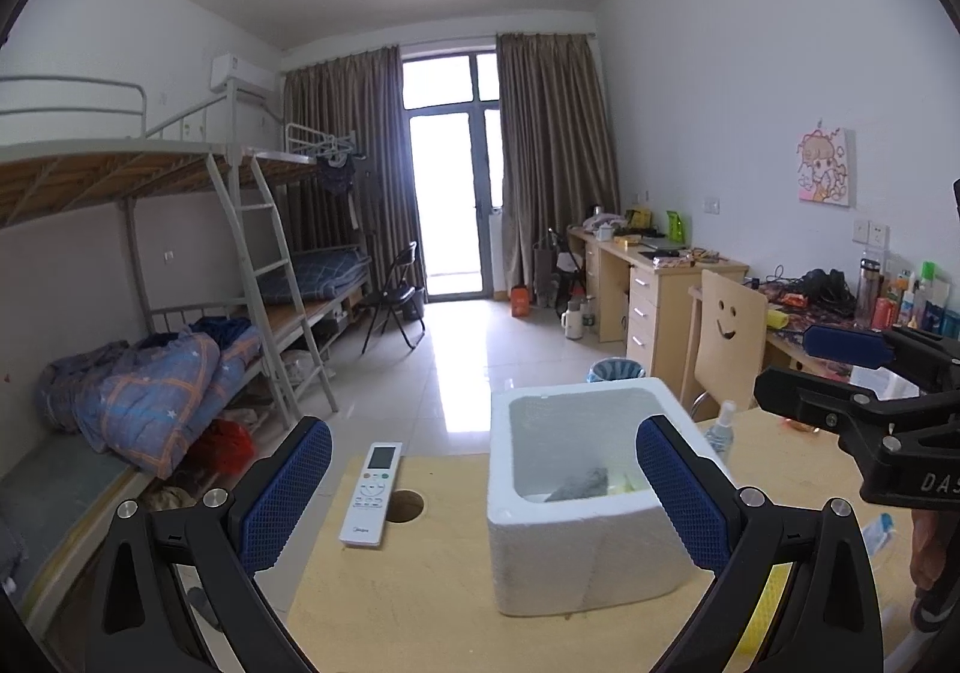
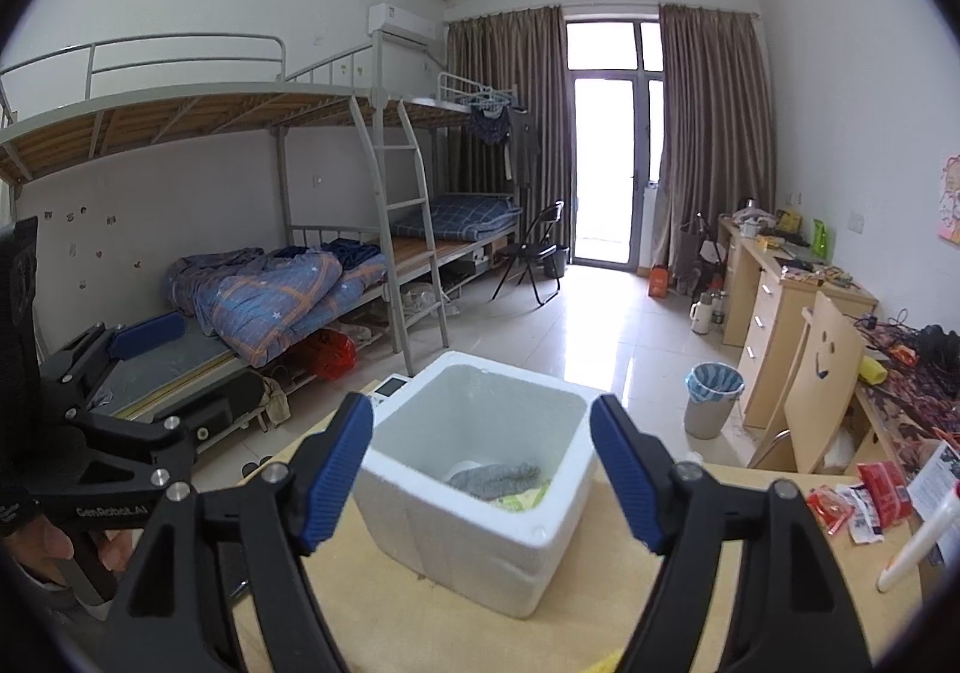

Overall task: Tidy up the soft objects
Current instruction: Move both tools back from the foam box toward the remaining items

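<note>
A grey soft cloth point(image 2: 495, 478) lies at the bottom of the white foam box point(image 2: 543, 532), and this box I take as the landmark. Under the cloth, also inside the box, there is something yellow-green point(image 2: 531, 496), partly hidden; I cannot tell what it is. The box stands upright and open on the wooden table point(image 1: 432, 601).

The right gripper point(image 2: 480, 478) hangs just in front of the box, with its jaws spread wide and nothing between the blue pads point(image 2: 339, 472). The left gripper point(image 1: 483, 493) is also before the box, a little to its left; its jaws are wide apart too and hold nothing.

To the left of the box a white remote control point(image 1: 372, 496) lies flat on the table, beside a round hole point(image 1: 405, 505) in the tabletop. To the right of the box stands a small clear spray bottle point(image 1: 720, 433), and further right lie red snack packets point(image 2: 867, 496). Behind the box, on the floor, stands a bin with a blue liner point(image 2: 714, 397).
</note>
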Motion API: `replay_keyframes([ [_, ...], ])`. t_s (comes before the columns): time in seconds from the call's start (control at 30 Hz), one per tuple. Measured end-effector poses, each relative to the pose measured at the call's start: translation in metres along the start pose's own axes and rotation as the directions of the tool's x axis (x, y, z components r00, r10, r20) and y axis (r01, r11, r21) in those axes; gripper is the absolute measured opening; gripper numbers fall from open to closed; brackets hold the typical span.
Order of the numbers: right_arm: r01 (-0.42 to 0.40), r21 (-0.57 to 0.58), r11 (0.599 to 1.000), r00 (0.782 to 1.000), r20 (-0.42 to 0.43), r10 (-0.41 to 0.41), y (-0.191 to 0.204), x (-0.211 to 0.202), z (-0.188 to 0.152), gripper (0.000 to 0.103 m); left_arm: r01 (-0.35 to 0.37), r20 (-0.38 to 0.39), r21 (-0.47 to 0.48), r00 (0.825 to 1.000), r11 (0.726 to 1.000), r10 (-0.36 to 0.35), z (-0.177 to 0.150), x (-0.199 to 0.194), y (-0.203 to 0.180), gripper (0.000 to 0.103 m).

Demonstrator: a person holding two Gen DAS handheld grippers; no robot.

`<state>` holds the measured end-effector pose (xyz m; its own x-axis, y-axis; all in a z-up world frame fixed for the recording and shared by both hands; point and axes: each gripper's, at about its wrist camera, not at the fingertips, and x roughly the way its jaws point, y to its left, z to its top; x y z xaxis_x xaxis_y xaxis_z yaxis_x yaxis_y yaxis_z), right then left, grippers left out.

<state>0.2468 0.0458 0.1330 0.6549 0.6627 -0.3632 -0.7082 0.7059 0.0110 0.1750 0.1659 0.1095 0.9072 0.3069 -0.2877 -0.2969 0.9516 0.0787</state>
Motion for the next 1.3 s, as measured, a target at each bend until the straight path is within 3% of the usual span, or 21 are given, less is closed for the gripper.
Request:
replay_keyframes([
  [0.07,0.008,0.002,1.0,1.0,0.013,-0.008,0.003,-0.013,-0.002,0.096,0.001,0.017,0.007,1.0,1.0,-0.001,0.0,-0.014,-0.005,0.102],
  [0.13,0.008,0.017,1.0,0.999,0.038,-0.009,0.004,-0.027,-0.005,0.102,0.003,0.023,0.012,1.0,1.0,-0.003,0.0,-0.024,-0.01,0.102],
  [0.83,0.046,0.038,0.998,0.992,0.118,-0.05,0.014,-0.119,-0.053,0.103,0.061,0.105,0.047,0.992,0.997,-0.065,-0.028,-0.118,-0.046,0.102],
  [1.03,0.077,0.042,0.996,0.979,0.186,-0.083,0.007,-0.141,-0.081,0.103,0.094,0.17,0.001,0.981,0.996,-0.093,-0.054,-0.135,-0.049,0.102],
  [1.3,0.137,0.073,0.988,0.966,0.212,-0.149,-0.004,-0.154,-0.127,0.103,0.162,0.184,-0.031,0.971,0.986,-0.154,-0.092,-0.135,-0.062,0.102],
])
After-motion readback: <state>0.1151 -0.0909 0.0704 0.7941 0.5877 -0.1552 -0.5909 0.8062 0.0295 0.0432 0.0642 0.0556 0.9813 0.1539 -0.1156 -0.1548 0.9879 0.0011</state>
